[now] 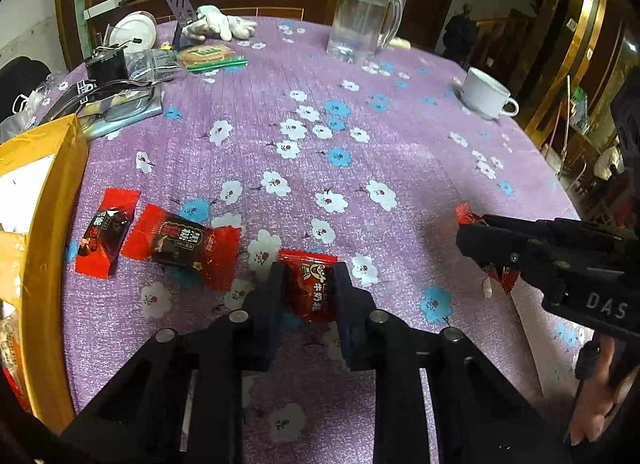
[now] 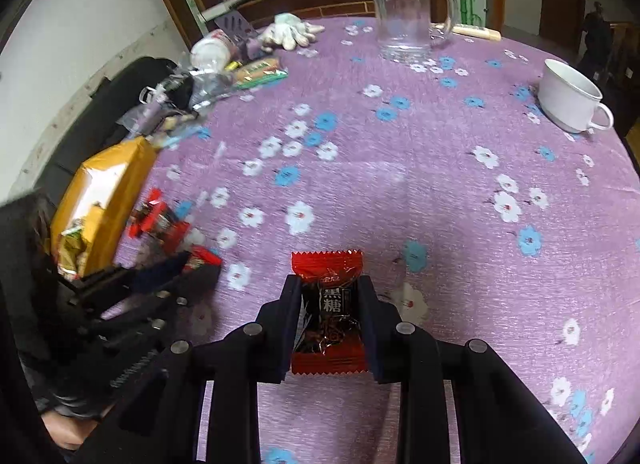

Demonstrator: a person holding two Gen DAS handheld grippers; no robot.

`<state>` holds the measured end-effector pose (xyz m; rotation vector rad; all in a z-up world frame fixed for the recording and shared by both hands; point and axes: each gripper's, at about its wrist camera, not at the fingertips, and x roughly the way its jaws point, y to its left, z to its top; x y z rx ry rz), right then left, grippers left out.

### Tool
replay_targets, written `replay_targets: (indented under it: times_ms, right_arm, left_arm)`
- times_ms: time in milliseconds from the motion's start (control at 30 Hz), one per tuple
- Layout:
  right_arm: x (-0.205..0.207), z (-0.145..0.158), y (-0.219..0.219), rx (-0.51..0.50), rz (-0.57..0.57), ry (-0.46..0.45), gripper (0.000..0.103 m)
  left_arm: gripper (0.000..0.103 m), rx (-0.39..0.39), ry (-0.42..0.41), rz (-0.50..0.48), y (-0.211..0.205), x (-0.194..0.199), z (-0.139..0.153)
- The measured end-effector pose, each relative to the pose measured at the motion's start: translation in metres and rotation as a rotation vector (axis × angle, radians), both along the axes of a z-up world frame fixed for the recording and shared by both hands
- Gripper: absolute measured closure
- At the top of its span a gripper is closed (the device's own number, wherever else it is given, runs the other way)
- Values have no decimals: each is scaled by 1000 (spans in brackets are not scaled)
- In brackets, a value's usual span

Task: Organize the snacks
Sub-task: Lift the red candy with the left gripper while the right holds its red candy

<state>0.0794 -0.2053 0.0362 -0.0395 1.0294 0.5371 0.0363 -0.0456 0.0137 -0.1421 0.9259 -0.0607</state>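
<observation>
Low in the left wrist view, the left claw (image 1: 306,284) is clamped narrow on a red foil-wrapped candy with a yellow emblem (image 1: 314,288), its pads pressed to the wrapper's sides just over the desk's purple flowered cloth (image 1: 400,151). Left of it lie two red-and-black wrapped candies (image 1: 160,238), beside the yellow cardboard box (image 1: 48,191) at the frame's left edge. In the right wrist view, bottom centre, the right claw (image 2: 329,296) grips a red-and-black candy packet (image 2: 328,316). A glass mug (image 2: 404,9) and a white cup (image 2: 568,97) stand toward the top.
</observation>
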Motion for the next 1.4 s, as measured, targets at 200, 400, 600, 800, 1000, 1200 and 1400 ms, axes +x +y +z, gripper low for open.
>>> replay_targets:
  times_ms: [200, 400, 600, 800, 1000, 1200, 1400]
  right_arm:
    - [-8, 4, 8, 16, 8, -48, 74]
    - [-4, 3, 6, 37, -13, -52, 74]
    - [-7, 1, 10, 30, -6, -65, 74]
    - [-6, 0, 11, 38, -4, -55, 74]
    - [-7, 2, 11, 58, -6, -63, 74]
    - [-10, 2, 15, 60, 5, -60, 74]
    - [-14, 3, 18, 64, 14, -66, 74]
  left_arm:
    - [83, -13, -30, -19, -2, -2, 3]
    - [83, -9, -89, -30, -2, -5, 12]
    - [83, -20, -118, -13, 5, -6, 16]
    - [83, -29, -118, -7, 8, -5, 17]
    - [83, -31, -135, -13, 7, -9, 20]
    - [83, -39, -139, -16, 8, -10, 21]
    - [83, -40, -142, -8, 9, -12, 22]
